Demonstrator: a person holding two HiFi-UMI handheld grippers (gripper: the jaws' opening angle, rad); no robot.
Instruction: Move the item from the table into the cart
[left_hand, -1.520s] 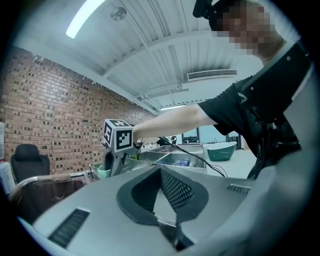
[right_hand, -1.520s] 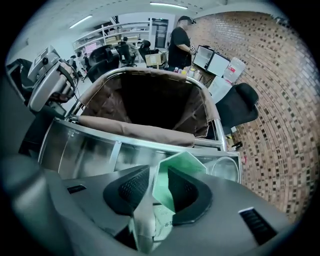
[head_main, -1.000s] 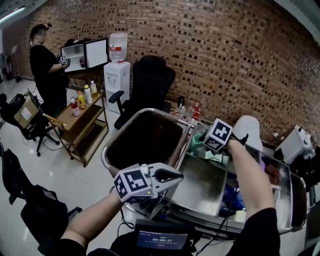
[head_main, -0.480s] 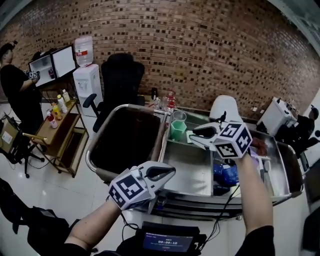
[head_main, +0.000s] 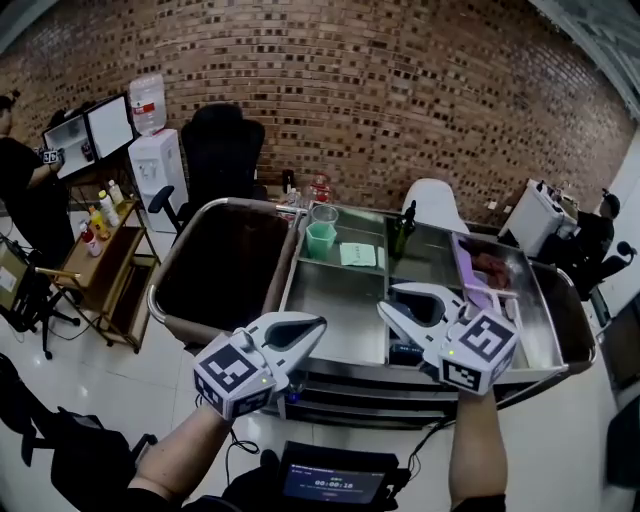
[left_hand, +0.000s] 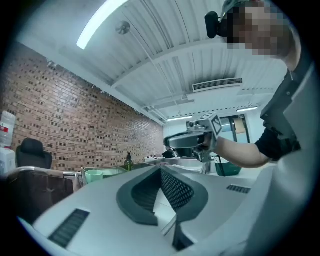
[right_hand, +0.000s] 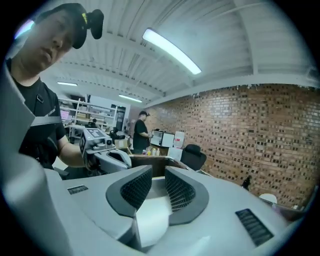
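Observation:
The steel cart (head_main: 340, 380) stands in front of me with several tray compartments. A green cup (head_main: 320, 240), a pale green packet (head_main: 358, 254), a dark bottle (head_main: 402, 232) and a pink tray of meat (head_main: 490, 272) lie in them. Both grippers hover level at the cart's near edge, tips facing each other. My left gripper (head_main: 322, 322) (left_hand: 160, 169) is shut and holds nothing. My right gripper (head_main: 387, 299) (right_hand: 157, 172) is open. Its jaws have just been closing to a narrow gap with nothing between them. No table is in view.
A deep dark bin (head_main: 225, 270) forms the cart's left end. To the left stand a wooden trolley with bottles (head_main: 100, 240), a water dispenser (head_main: 155, 160), a black office chair (head_main: 225, 150) and a person (head_main: 20, 200). A white chair (head_main: 435, 205) sits behind the cart.
My right gripper came back from over the cart's compartments to its near edge, turned to point left, and its jaws narrowed. The left gripper shifted a little. My view swung right.

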